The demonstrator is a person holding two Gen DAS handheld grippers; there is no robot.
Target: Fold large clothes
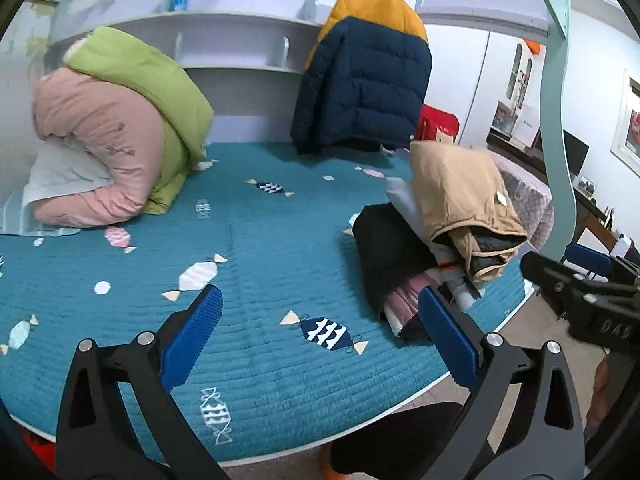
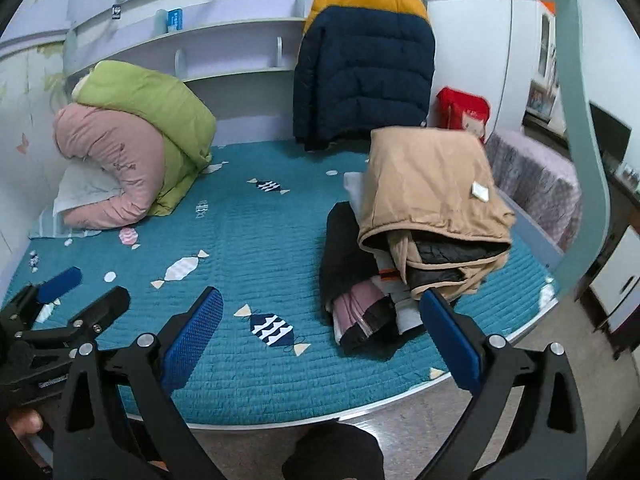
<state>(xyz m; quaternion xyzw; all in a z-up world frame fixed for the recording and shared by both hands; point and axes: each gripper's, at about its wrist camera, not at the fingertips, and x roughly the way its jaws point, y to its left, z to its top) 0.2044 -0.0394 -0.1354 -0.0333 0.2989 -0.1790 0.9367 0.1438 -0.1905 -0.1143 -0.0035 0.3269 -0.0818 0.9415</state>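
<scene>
A folded tan jacket [image 2: 428, 184] tops a stack of folded clothes [image 2: 368, 312] on the right side of the teal bed cover [image 2: 248, 232]. A navy and yellow puffer jacket [image 2: 364, 68] hangs at the back of the bed. My right gripper [image 2: 320, 296] is open and empty, held over the bed's front edge just left of the stack. My left gripper [image 1: 320, 296] is also open with nothing between its fingers, over the front middle of the cover [image 1: 260, 240]. From there the tan jacket [image 1: 460, 196] and the stack lie to the right, with the puffer jacket [image 1: 364, 80] behind.
Rolled pink and green bedding [image 1: 116, 132] lies at the back left on a white pillow. White shelves [image 2: 224, 40] line the wall. A red bag [image 2: 462, 110] stands beside the puffer. A pale bed post [image 2: 592, 160] rises on the right. A person's dark knee [image 2: 332, 452] is below the bed's edge.
</scene>
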